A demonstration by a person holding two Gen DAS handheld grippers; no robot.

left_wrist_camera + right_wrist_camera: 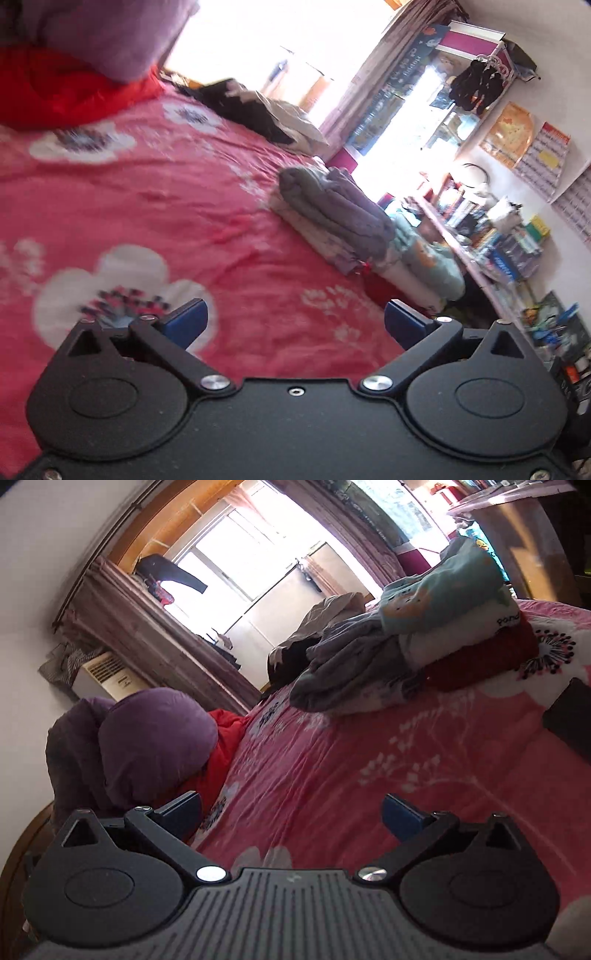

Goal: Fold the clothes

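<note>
Folded clothes (332, 218) stacked on bedspread (147, 206); left tool (295, 325) and right tool (291, 812) wide apart, empty.

One bed (388, 746) carries everything here — its pink cover (155, 206) shows large white flowers, three in the left wrist view. On it lies one stack of folded clothes (332, 218), at least four layers in the right wrist view: a grey piece (343, 664), a teal printed piece (443, 590), a white one (454, 635) and a red one (487, 657). One unfolded dark-and-cream heap (258, 110) lies farther back. At the head sit purple pillows (147, 746) — two, as far as can be told — and one red quilt (55, 96). Two tongs are in view, left (295, 325) and right (291, 812), each with two blue-padded fingers spread apart.
</note>
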